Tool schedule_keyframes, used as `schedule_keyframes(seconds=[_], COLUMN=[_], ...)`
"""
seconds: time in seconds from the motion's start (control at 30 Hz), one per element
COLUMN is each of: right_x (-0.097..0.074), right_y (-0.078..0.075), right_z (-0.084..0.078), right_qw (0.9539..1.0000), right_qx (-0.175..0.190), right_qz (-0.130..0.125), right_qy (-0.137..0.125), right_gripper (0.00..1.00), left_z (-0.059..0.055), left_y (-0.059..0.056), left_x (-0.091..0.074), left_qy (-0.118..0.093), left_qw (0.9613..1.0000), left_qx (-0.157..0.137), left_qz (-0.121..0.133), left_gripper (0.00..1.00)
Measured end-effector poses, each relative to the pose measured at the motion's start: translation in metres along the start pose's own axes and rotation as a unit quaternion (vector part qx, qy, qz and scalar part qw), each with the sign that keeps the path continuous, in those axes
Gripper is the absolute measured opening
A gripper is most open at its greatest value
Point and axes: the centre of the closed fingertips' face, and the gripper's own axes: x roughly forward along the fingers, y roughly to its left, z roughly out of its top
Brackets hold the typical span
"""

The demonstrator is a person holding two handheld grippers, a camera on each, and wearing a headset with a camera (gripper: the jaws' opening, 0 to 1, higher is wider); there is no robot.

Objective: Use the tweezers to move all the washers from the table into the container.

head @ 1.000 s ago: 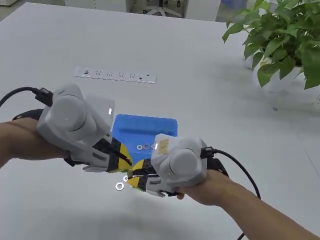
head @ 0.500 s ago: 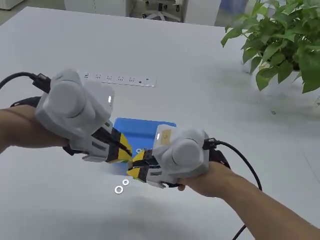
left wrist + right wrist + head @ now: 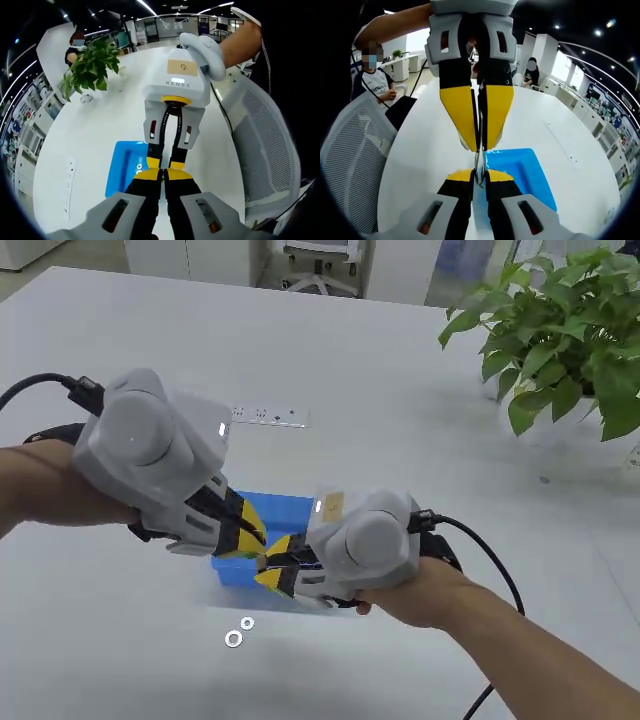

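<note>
Table (image 3: 420, 420): white, level work surface; carries everything listed below.

Container (image 3: 285, 508): blue, shallow, set open side up on the table, directly beneath the grippers so that a released part should drop inside. Contents hidden behind the grippers.

Grippers: left gripper (image 3: 252, 536) and right gripper (image 3: 274, 570) held nose to nose above the container, tips nearly meeting. Left jaws closed flat on the tweezers (image 3: 478, 161); right jaws pinched on the same tool from the opposite end, per the right gripper view. Probably arranged as a two-sided hold: one side to steady, the other to squeeze or relax.

Tweezers: thin steel, clamped by both jaw pairs, in line over the container's edge. Cannot tell whether the tips carry anything.

Washers (image 3: 233, 639): two, flat on the table, close together, near the container's near side, apart from both grippers. Count both washers as remaining work.
</note>
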Motion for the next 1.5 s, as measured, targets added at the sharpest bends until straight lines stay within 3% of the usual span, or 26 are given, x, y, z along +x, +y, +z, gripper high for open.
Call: schedule_keyframes(seconds=[0.23, 0.9, 1.5], right_x=[0.002, 0.025, 0.047], right_y=[-0.013, -0.038, -0.047], right_z=[-0.001, -0.015, -0.032], right_qw=[1.0000, 0.9998, 0.9992], right_qx=[0.001, 0.018, 0.036], right_qz=[-0.005, -0.003, 0.012], right_qy=[0.000, 0.002, 0.009], right_gripper=[0.11, 0.11, 0.11], left_z=[-0.001, -0.022, -0.043], left_y=[0.013, 0.040, 0.052], left_x=[0.001, 0.015, 0.032], left_qy=[-0.004, 0.005, 0.019], left_qw=[1.0000, 1.0000, 0.9996], left_qx=[-0.001, -0.007, -0.016], left_qz=[0.003, -0.003, -0.014], left_gripper=[0.06, 0.06, 0.06])
